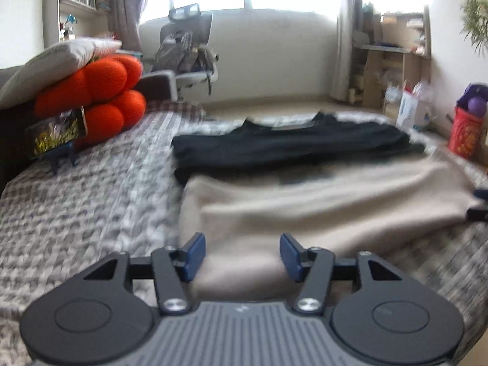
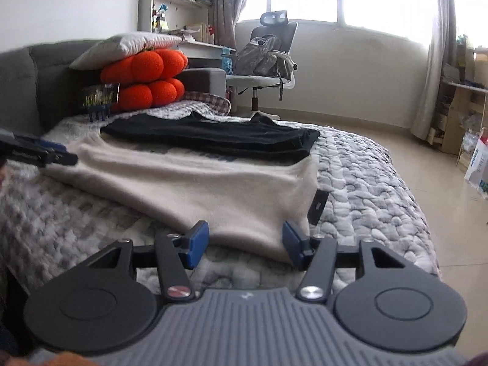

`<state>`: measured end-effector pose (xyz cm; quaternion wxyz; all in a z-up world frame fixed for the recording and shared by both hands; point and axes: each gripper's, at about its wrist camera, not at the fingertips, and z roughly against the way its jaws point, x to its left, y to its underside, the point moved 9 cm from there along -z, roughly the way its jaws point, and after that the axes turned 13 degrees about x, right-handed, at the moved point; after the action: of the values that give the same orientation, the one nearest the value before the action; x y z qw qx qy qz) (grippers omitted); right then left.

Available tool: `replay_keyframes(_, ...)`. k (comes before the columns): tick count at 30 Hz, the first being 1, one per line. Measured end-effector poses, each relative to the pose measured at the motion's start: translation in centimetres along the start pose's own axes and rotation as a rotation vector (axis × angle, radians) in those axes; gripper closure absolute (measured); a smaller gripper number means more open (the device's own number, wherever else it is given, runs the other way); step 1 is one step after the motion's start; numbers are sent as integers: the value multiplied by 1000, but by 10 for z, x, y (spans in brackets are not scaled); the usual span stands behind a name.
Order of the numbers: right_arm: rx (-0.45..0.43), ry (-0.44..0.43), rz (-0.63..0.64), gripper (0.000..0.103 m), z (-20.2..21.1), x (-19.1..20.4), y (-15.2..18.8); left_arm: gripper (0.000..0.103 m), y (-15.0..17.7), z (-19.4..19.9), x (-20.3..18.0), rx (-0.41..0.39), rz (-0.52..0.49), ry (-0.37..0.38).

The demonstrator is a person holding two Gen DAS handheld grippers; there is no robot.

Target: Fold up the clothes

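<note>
A cream sweater [image 1: 320,201] [image 2: 198,183] lies spread on the grey quilted bed [image 1: 76,213] [image 2: 366,177]. Behind it and partly on top of it rests a folded black garment [image 1: 289,146] [image 2: 213,137]. My left gripper [image 1: 242,256] stands open over the sweater's near left part, with cream cloth lying between its blue pads but not pinched. My right gripper [image 2: 245,244] is open at the sweater's near right corner, the hem lying loose between its pads. Each gripper's tips also show at the edge of the other view, as the right gripper [image 1: 479,204] and the left gripper [image 2: 39,152]. A black tag [image 2: 318,206] sticks out by the sweater's right edge.
An orange bobbled cushion [image 1: 100,91] [image 2: 146,73] under a white pillow [image 1: 61,58] [image 2: 128,45] sits at the head of the bed, with a phone on a stand [image 1: 56,134] [image 2: 99,99] beside it. An office chair [image 1: 189,55] [image 2: 268,55] stands beyond. A red bag [image 1: 466,131] is on the floor at right.
</note>
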<state>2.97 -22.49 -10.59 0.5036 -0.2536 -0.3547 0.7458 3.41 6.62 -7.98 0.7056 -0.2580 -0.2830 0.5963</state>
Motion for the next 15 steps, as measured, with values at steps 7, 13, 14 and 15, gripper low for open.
replay_keyframes(7, -8, 17, -26, 43, -2, -1, -2, 46, -1, 4, -1, -35, 9, 6)
replay_keyframes(13, -36, 28, -30, 42, -2, 0, 3, 43, 3, 2, 0, -43, 16, 13)
replay_keyframes(14, -37, 26, -28, 42, -1, 0, 2, 43, 3, 2, -1, -43, 11, 9)
replay_keyframes(15, -38, 24, -27, 42, -1, -1, 2, 43, 3, 2, -1, -42, 8, 6)
